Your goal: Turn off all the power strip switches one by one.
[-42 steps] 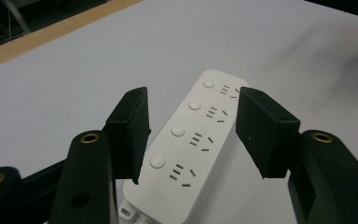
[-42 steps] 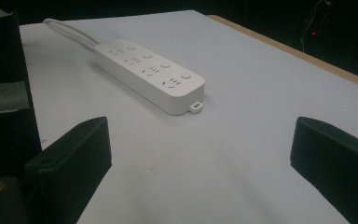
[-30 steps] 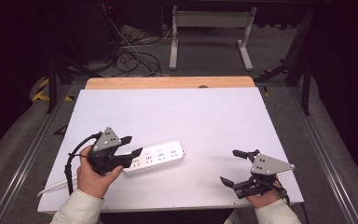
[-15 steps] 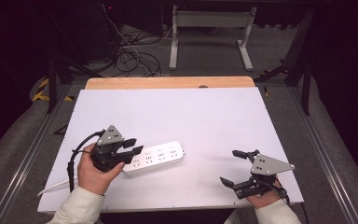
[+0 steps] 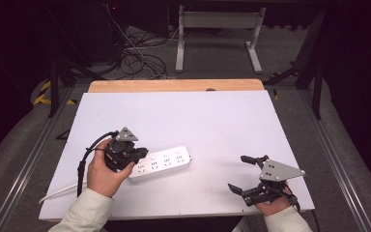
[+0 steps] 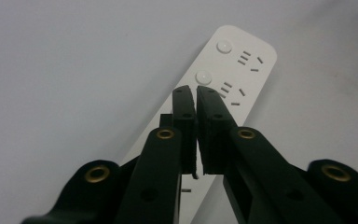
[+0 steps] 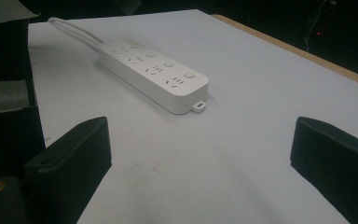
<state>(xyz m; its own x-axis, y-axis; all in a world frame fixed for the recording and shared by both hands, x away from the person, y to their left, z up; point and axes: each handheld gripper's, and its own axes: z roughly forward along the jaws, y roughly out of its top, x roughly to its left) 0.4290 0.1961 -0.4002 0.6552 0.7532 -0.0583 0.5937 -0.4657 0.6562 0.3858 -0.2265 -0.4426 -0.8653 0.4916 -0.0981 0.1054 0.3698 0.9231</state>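
Note:
A white power strip [image 5: 166, 162] lies flat on the white table [image 5: 198, 111], left of centre, its sockets and round buttons facing up. My left gripper [image 5: 142, 153] hovers over the strip's left end, pointing along it. In the left gripper view the strip [image 6: 242, 51] runs away under the gripper [image 6: 196, 91], whose jaws have just been closing and now stand shut with nothing between them. My right gripper [image 5: 236, 172] rests open near the front right corner. In the right gripper view the gripper [image 7: 200, 130] faces the strip [image 7: 154, 74] from a distance.
The strip's white cord [image 5: 58, 193] trails off to the table's front left edge. A wooden strip [image 5: 174, 85] borders the table's far edge. Beyond it, black cables [image 5: 135, 58] and a grey frame leg [image 5: 178, 43] stand on the floor.
My left gripper has slid a little to the right over the strip's left end and its jaws have closed. The right gripper and the strip have kept still.

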